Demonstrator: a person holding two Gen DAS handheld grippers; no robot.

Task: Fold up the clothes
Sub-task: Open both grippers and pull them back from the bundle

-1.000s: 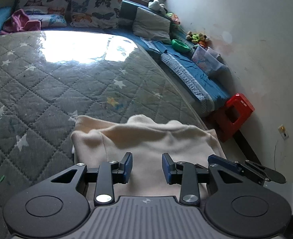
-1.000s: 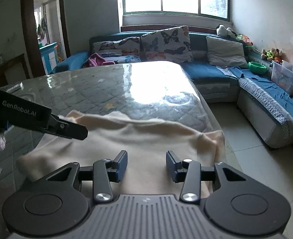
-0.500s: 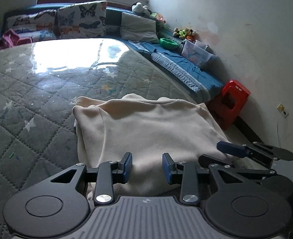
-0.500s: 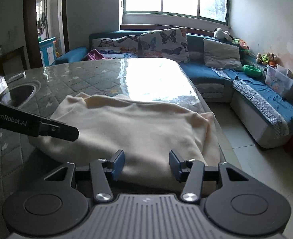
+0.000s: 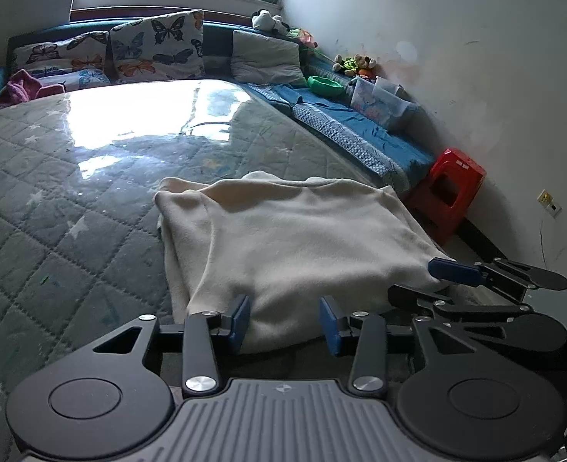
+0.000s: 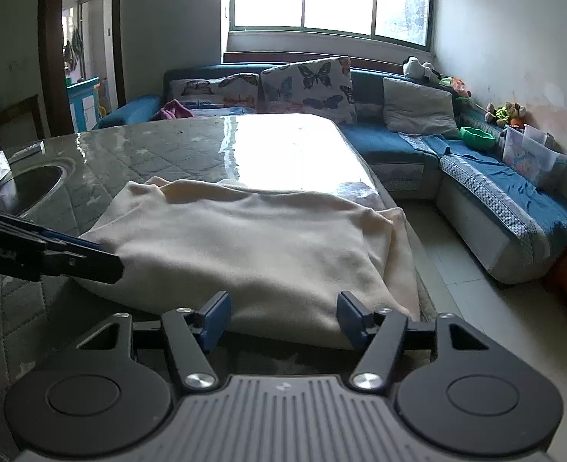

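Note:
A cream garment (image 5: 291, 238) lies folded on the quilted grey table cover (image 5: 71, 208), near the table's right edge; it also shows in the right wrist view (image 6: 245, 246). My left gripper (image 5: 285, 323) is open and empty at the garment's near edge, towards its left corner. My right gripper (image 6: 283, 319) is open and empty at the near edge, towards the right corner. Each gripper shows in the other's view: the right one (image 5: 475, 288) at the garment's right corner, the left one (image 6: 52, 254) at its left corner.
A blue corner sofa (image 6: 475, 177) with butterfly cushions (image 6: 306, 84) runs behind and right of the table. A red stool (image 5: 452, 188) stands on the floor to the right. A round basin (image 6: 25, 188) sits on the table's left. The table's right edge (image 6: 379, 188) drops to tiled floor.
Both grippers have pulled back from over the garment to its near edge, staying open. The garment lies still.

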